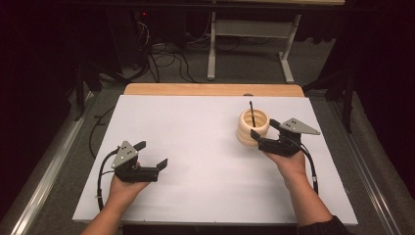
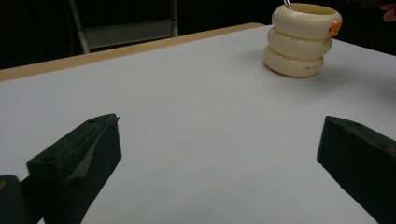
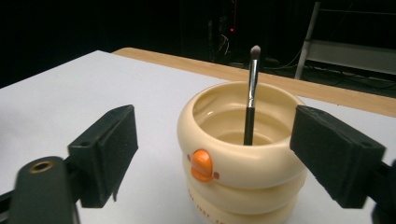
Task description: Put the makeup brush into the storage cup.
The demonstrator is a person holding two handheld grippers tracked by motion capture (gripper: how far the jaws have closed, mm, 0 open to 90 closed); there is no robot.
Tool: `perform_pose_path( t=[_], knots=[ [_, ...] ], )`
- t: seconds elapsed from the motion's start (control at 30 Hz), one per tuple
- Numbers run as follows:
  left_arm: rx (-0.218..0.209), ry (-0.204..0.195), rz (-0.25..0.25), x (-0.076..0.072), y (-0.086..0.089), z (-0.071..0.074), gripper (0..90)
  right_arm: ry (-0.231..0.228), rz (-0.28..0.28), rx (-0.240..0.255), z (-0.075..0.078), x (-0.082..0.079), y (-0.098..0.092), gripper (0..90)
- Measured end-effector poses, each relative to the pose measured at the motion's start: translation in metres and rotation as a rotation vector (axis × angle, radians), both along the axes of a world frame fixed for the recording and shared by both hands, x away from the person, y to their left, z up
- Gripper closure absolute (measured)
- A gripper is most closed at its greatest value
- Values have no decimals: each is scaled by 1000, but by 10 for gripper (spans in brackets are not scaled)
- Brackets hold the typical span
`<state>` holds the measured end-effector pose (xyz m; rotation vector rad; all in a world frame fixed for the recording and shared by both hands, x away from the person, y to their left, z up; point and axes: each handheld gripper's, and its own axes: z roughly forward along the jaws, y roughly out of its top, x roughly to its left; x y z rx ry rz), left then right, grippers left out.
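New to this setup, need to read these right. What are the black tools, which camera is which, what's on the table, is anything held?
There is no robot arm here: a person holds a hand-held two-jaw gripper in each hand. The high view looks down from above the person's side, with the left gripper on the left and the right gripper on the right. The other two pictures come from a camera riding on each gripper, looking out between its own black jaws.

On the white table stands a cream holder shaped like stacked rings, with an orange button on its side. A brush stands upright in it, bristles up.

Nothing is held. The left gripper's jaws stand wide over bare table. The right gripper's jaws sit either side of the holder, apart from it, with a gap on both sides.
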<state>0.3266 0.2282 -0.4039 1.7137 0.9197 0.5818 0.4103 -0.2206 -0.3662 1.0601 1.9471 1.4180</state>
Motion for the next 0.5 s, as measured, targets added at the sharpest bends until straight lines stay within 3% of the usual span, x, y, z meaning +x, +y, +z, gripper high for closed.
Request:
perform_pose_path(
  t=[0.27,0.5],
  knots=[
    [-2,0,2,-1,-1,0,6,1,-6,-24,-4,-15,-5,11],
    [1,3,1,-1,-2,0,5,-5,-12,-31,-9,-33,-12,9]
  ],
)
